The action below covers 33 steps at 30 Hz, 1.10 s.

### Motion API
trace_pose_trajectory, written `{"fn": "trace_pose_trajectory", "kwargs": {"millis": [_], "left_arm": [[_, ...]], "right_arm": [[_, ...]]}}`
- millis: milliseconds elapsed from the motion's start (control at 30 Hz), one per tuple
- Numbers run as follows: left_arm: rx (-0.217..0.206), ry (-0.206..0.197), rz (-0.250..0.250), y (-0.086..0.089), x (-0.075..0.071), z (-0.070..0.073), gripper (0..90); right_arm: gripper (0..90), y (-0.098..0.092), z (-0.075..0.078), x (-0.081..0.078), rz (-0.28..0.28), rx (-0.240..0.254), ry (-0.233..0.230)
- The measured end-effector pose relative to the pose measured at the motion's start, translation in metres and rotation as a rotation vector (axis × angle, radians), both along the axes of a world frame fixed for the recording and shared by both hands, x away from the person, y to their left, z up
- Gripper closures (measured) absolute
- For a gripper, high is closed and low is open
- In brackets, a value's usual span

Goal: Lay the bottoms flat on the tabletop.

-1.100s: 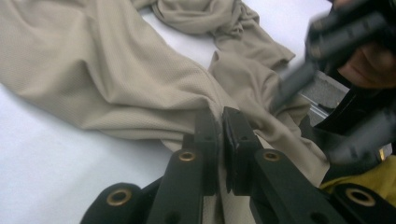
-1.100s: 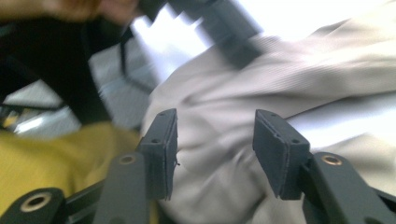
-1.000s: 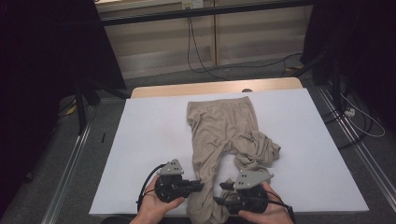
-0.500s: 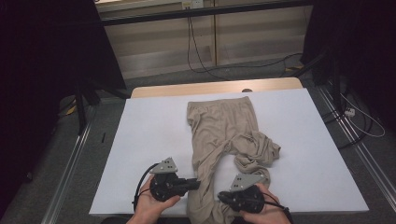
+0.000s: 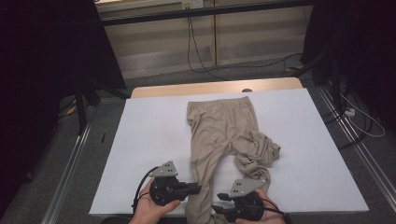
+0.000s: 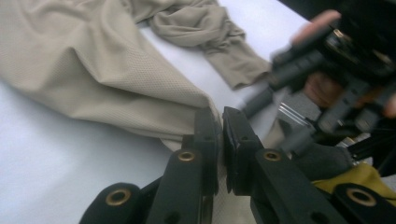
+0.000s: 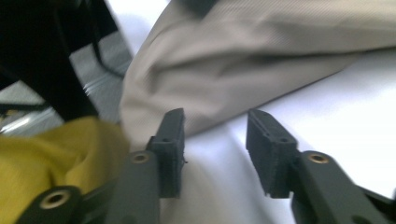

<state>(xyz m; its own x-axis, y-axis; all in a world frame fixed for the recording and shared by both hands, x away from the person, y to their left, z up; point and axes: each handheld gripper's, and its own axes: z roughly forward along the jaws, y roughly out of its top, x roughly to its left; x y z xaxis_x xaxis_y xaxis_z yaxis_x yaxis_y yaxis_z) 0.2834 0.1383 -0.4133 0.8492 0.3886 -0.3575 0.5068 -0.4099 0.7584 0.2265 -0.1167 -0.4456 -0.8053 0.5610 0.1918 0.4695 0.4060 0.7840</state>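
high view: beige leggings (image 5: 219, 135) lay on the white table cover (image 5: 149, 140), waistband at the far end. one leg ran straight to the near edge of the cover. the other leg was bunched in a crumpled heap (image 5: 257, 154) to the right of the straight one. left gripper (image 5: 194, 188) was clamped on the left edge of the straight leg near the cuff. right gripper (image 5: 219, 208) sat right of that same leg, jaws having just been opening, nothing between them.

left gripper view: jaws were nearly together, pinching a thin fold of the fabric (image 6: 116, 84). fine mesh knit, matte, stretchy-looking. risk: bite is shallow, right at the hem edge, so a pull could slip it out or just stretch the knit.

right gripper view: jaws stood moderately apart over bare white cover, with the leg's edge (image 7: 224, 79) just beyond the tips. ribbed, soft, loosely wrinkled. risk: closing here would grab air or only the top layer. hem overhung the cover edge, so the leg could slide off. bunched leg could drag along and tangle.
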Motion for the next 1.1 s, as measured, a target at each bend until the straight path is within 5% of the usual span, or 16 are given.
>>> {"fn": "trace_pose_trajectory", "kwargs": {"millis": [167, 233, 333, 433, 633, 900, 1100], "left_arm": [[-0.001, 0.000, -0.001, -0.009, 0.000, -0.001, 84.5], [0.029, -0.010, -0.013, -0.014, -0.001, -0.003, 82.4], [0.068, 0.013, -0.025, -0.013, -0.004, -0.009, 61.6], [0.079, 0.006, 0.000, 0.001, -0.004, -0.007, 60.5], [0.101, -0.040, 0.112, 0.032, 0.006, -0.008, 56.8], [0.144, -0.075, 0.149, 0.030, 0.014, -0.019, 39.3], [0.153, -0.058, 0.124, 0.024, 0.012, -0.021, 41.9]], "right_arm": [[58.8, -0.002, 0.008, 0.011, -0.022, 0.030, -0.036], [65.9, -0.003, 0.009, 0.017, -0.035, 0.017, -0.057], [72.9, -0.009, 0.010, 0.023, -0.064, 0.019, -0.065], [74.5, -0.013, 0.011, 0.022, -0.070, 0.027, -0.059], [64.8, 0.004, 0.004, 0.025, -0.042, -0.001, -0.040], [53.3, 0.032, -0.006, 0.032, -0.006, -0.036, -0.045], [88.4, 0.029, -0.012, 0.028, -0.001, -0.050, -0.056]]}}
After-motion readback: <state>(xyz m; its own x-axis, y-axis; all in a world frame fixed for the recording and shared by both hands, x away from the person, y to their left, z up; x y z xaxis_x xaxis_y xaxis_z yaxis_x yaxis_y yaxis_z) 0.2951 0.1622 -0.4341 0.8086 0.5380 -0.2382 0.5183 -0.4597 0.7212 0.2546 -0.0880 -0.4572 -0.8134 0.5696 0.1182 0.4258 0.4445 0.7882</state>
